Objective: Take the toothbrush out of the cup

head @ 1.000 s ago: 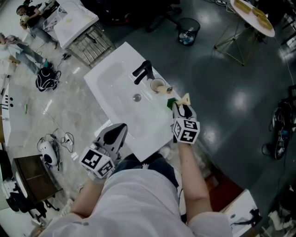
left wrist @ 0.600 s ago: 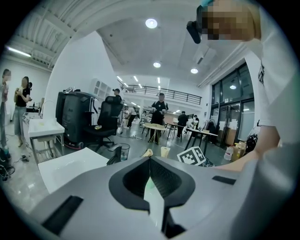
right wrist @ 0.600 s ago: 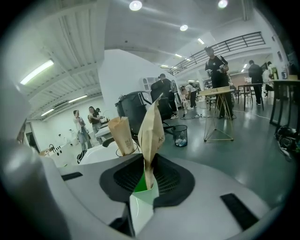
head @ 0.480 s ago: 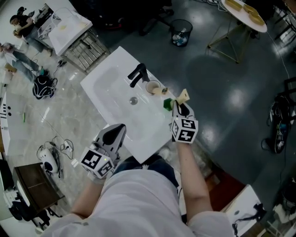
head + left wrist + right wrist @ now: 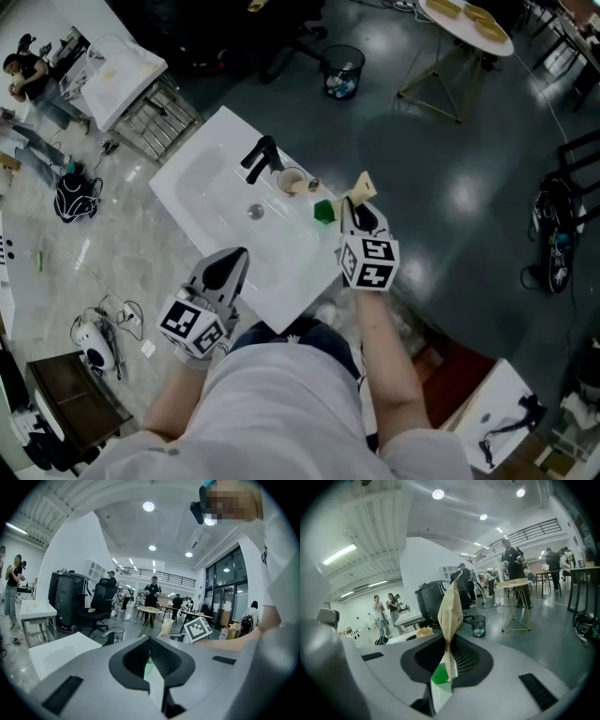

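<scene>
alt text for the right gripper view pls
The right gripper is closing its jaws on what looks like the toothbrush, tan-wrapped with a green base, standing upright between them. Beyond are a bright hall, standing people and a wire bin.
</scene>
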`<state>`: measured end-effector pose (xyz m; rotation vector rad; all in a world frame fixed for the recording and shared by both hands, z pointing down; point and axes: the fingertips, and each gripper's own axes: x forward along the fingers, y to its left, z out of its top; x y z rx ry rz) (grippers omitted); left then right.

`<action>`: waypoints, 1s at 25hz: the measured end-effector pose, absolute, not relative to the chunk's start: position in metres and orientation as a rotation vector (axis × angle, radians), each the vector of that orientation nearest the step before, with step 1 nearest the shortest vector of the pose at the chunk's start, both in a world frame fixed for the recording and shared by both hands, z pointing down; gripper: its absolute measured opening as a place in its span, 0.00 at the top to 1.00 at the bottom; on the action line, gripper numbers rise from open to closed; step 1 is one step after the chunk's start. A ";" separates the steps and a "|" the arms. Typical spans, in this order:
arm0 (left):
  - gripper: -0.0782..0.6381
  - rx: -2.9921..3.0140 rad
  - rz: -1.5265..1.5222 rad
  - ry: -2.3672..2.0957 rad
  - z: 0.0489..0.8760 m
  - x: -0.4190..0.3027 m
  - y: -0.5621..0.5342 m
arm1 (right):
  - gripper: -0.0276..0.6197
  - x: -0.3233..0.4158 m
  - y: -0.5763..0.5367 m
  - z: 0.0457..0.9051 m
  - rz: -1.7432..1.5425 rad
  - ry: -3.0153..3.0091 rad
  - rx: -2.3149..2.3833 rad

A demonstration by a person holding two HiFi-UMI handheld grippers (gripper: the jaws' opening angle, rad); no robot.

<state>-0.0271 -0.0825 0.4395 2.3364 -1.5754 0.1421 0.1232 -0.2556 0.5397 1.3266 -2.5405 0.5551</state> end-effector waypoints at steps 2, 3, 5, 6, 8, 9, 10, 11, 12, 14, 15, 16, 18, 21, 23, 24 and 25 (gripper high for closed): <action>0.87 2.350 0.130 -1.566 0.436 -0.024 -0.085 | 0.87 0.130 -0.253 0.525 0.554 -2.553 1.346; 0.87 2.358 0.122 -1.560 0.435 -0.021 -0.086 | 0.87 0.134 -0.251 0.517 0.554 -2.560 1.358; 0.87 2.373 0.110 -1.549 0.432 -0.018 -0.088 | 0.87 0.142 -0.247 0.502 0.550 -2.572 1.376; 0.87 2.379 0.104 -1.544 0.431 -0.016 -0.089 | 0.87 0.146 -0.244 0.496 0.549 -2.576 1.382; 0.87 2.388 0.091 -1.534 0.430 -0.013 -0.091 | 0.87 0.153 -0.238 0.484 0.549 -2.578 1.386; 0.87 2.393 0.085 -1.529 0.429 -0.012 -0.092 | 0.87 0.156 -0.235 0.479 0.544 -2.574 1.387; 0.87 2.399 0.079 -1.524 0.428 -0.010 -0.092 | 0.87 0.161 -0.231 0.474 0.535 -2.569 1.388; 0.87 2.406 0.074 -1.519 0.427 -0.008 -0.093 | 0.87 0.165 -0.227 0.468 0.522 -2.562 1.390; 0.87 2.411 0.069 -1.515 0.427 -0.007 -0.094 | 0.87 0.170 -0.223 0.462 0.507 -2.555 1.395; 0.87 2.421 0.064 -1.508 0.425 -0.005 -0.096 | 0.87 0.179 -0.215 0.452 0.483 -2.542 1.409; 0.87 2.424 0.063 -1.507 0.424 -0.005 -0.097 | 0.87 0.184 -0.211 0.447 0.479 -2.537 1.418; 0.87 2.426 0.060 -1.508 0.423 -0.004 -0.098 | 0.87 0.189 -0.208 0.443 0.481 -2.533 1.428; 0.87 2.427 0.048 -1.508 0.421 -0.003 -0.100 | 0.88 0.198 -0.201 0.438 0.489 -2.522 1.446; 0.87 2.435 0.040 -1.501 0.417 0.003 -0.102 | 0.88 0.210 -0.192 0.434 0.490 -2.511 1.464; 0.87 2.440 0.041 -1.500 0.415 0.008 -0.102 | 0.88 0.217 -0.188 0.432 0.492 -2.508 1.476; 0.87 2.441 0.042 -1.501 0.414 0.009 -0.102 | 0.88 0.220 -0.186 0.433 0.495 -2.507 1.481; 0.87 2.440 0.044 -1.503 0.414 0.011 -0.102 | 0.88 0.223 -0.184 0.433 0.500 -2.506 1.484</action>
